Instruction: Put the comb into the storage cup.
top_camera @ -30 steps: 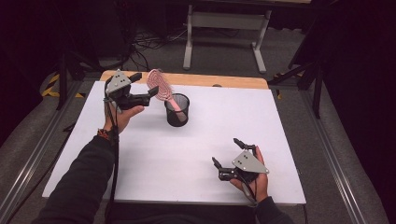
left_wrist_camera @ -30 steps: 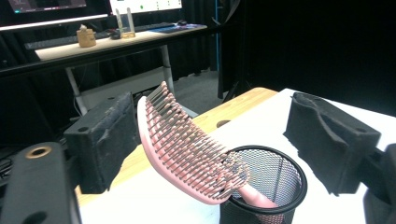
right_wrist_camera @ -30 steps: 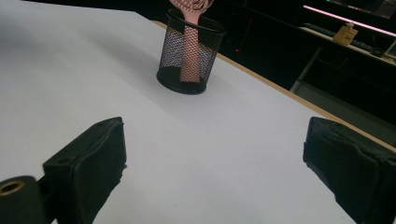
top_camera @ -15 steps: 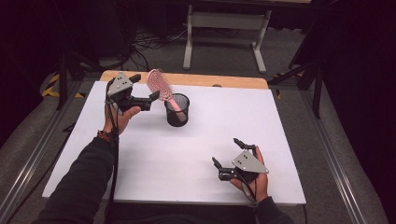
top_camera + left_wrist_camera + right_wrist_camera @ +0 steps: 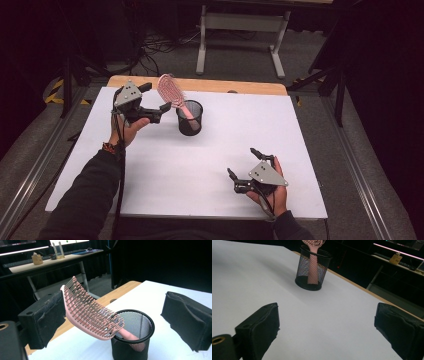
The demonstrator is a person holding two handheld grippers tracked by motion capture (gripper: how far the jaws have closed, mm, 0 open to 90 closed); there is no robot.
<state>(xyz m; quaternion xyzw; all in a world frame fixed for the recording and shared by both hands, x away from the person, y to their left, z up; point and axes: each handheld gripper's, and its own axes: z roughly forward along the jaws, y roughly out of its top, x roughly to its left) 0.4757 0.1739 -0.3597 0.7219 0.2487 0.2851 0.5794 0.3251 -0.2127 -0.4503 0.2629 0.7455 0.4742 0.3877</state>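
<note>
Close to the near edge of the white table (image 5: 165,185), toward its right corner, the right tongs (image 5: 245,167) rest in the person's hand with the jaws standing wide apart and nothing between them. In the right gripper view the two black pads frame bare table, with the black mesh cup (image 5: 312,268) standing well beyond them.

Farther in, nearer the far edge and left of the middle, the mesh cup stands upright on the table. The pink hairbrush (image 5: 172,95) sits in it handle down; its bristled head sticks out over the rim and leans toward the far left corner.

Just left of the cup, the left tongs (image 5: 157,102) hover above the table, pointing at the brush. Their jaws have just been opening and now stand wide. In the left gripper view the brush head (image 5: 87,310) lies between the pads: its back edge is right against the left pad, though I cannot tell whether they touch, and the right pad stands well clear of it. The brush is not gripped.

Beyond the far edge, a strip of bare wood (image 5: 240,86) shows.
</note>
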